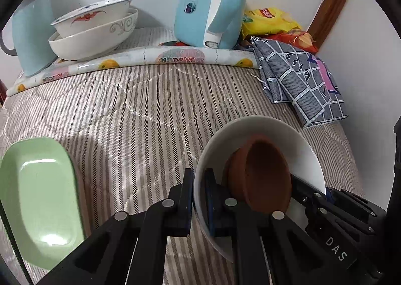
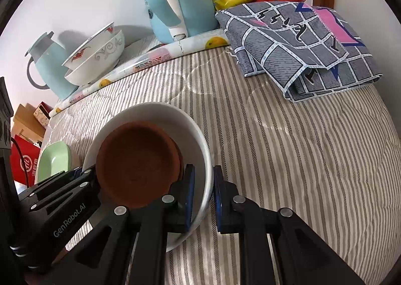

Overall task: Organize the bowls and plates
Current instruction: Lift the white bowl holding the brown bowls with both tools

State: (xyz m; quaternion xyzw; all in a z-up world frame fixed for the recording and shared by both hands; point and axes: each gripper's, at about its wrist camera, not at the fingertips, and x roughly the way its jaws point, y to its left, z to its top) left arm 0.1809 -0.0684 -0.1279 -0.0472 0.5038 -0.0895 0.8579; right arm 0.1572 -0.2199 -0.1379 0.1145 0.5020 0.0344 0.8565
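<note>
A white bowl [image 1: 263, 129] holds a brown clay bowl [image 1: 265, 174] over the striped cloth. My left gripper [image 1: 199, 199] is shut on the white bowl's left rim. My right gripper [image 2: 203, 192] is shut on its right rim [image 2: 200, 139], one finger inside and one outside. The brown bowl also shows in the right wrist view [image 2: 137, 164]. A green rectangular dish [image 1: 40, 199] lies at the left, also in the right wrist view [image 2: 54, 159]. Two stacked patterned white bowls [image 1: 97, 27] stand at the back left, also in the right wrist view [image 2: 97, 57].
A blue kettle [image 1: 210, 4] and a blue jug [image 1: 30, 34] stand on a fruit-print mat [image 1: 150, 55] by the wall. A folded grey checked cloth [image 1: 298, 77] and snack bags [image 1: 270, 19] lie at the back right. Boxes [image 2: 27, 119] sit beyond the left edge.
</note>
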